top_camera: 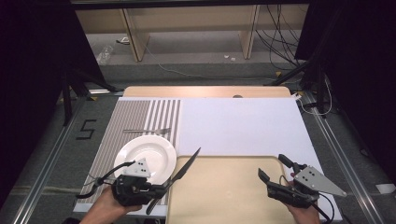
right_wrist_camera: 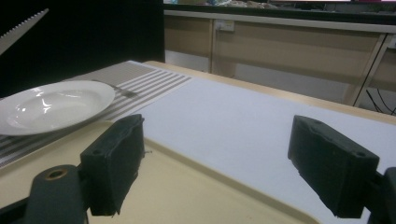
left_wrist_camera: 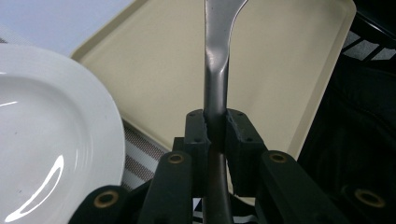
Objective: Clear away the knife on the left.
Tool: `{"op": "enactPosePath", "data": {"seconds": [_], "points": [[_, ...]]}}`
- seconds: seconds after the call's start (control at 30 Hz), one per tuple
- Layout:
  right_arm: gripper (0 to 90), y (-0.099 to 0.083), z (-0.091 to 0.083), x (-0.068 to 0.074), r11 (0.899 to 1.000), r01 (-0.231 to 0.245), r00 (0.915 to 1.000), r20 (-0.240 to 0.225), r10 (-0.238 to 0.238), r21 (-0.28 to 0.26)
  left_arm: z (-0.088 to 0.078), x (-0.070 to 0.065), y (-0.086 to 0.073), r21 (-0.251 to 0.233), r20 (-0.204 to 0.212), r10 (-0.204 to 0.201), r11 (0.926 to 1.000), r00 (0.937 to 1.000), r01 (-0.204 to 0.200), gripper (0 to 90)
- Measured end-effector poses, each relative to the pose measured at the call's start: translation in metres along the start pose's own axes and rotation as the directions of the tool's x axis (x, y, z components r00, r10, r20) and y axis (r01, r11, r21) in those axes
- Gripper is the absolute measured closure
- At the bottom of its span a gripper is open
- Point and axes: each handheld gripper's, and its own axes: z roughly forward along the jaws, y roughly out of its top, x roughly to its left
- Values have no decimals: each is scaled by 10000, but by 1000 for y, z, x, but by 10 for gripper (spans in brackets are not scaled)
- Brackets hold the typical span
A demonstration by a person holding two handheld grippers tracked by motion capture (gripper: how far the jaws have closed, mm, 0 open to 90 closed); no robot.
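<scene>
My left gripper (top_camera: 162, 189) sits at the table's front left, shut on the handle of a table knife (top_camera: 186, 165). The blade slants up and right over the left edge of the beige tray (top_camera: 224, 196). In the left gripper view the jaws (left_wrist_camera: 215, 128) pinch the knife (left_wrist_camera: 216, 70), which points out over the tray (left_wrist_camera: 285, 65). A white plate (top_camera: 149, 154) lies just left of the knife on the striped mat. My right gripper (top_camera: 271, 166) hovers open over the tray's right part with nothing between its jaws (right_wrist_camera: 219, 163).
A fork (top_camera: 147, 130) lies on the striped placemat (top_camera: 126, 116) behind the plate. A white sheet (top_camera: 238, 121) covers the table's middle and right. In the right gripper view the plate (right_wrist_camera: 51, 105) and the knife's serrated tip (right_wrist_camera: 21, 25) appear at left.
</scene>
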Motion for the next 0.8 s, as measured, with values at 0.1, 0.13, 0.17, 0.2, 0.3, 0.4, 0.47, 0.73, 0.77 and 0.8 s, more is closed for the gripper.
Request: {"op": "enactPosePath", "data": {"seconds": [0.1, 0.13, 0.17, 0.2, 0.3, 0.4, 0.47, 0.73, 0.77, 0.8], "points": [[194, 0, 0, 0, 10000, -6, 10000, 10, 6, -35, 11, 0, 6, 144, 167, 1, 9999, 9999, -4, 794], [193, 0, 0, 0, 10000, -2, 10000, 16, 2, -39, 15, -1, 8, 201, 212, 5, 9998, 9998, -10, 794], [194, 0, 0, 0, 10000, -5, 10000, 26, 5, -49, 18, -1, 9, 234, 238, 4, 9997, 9997, -10, 794], [194, 0, 0, 0, 10000, -3, 10000, 28, 3, -55, 23, -2, 12, 263, 243, 44, 9996, 9997, -51, 794], [194, 0, 0, -1, 10000, -2, 10000, 41, 2, -71, 33, -4, 16, 328, 530, 65, 9994, 9986, -82, 794], [194, 0, 0, -1, 10000, 5, 10000, 44, -5, -83, 42, -7, 19, 475, 538, 118, 9988, 9985, -144, 794], [194, 1, -1, -1, 10000, 28, 10000, 53, -28, -77, 48, -9, 20, 548, 615, 144, 9983, 9980, -178, 794], [195, 1, -1, -1, 10000, 24, 10000, 50, -24, -85, 66, -11, 20, 731, 893, 170, 9970, 9959, -235, 794], [194, 1, -1, 0, 10000, 26, 10000, 46, -25, -79, 68, -10, 20, 761, 982, 114, 9969, 9951, -190, 794], [194, 1, -1, 0, 10000, 35, 10000, 45, -35, -79, 69, -11, 20, 815, 1003, 114, 9965, 9949, -197, 794]]}}
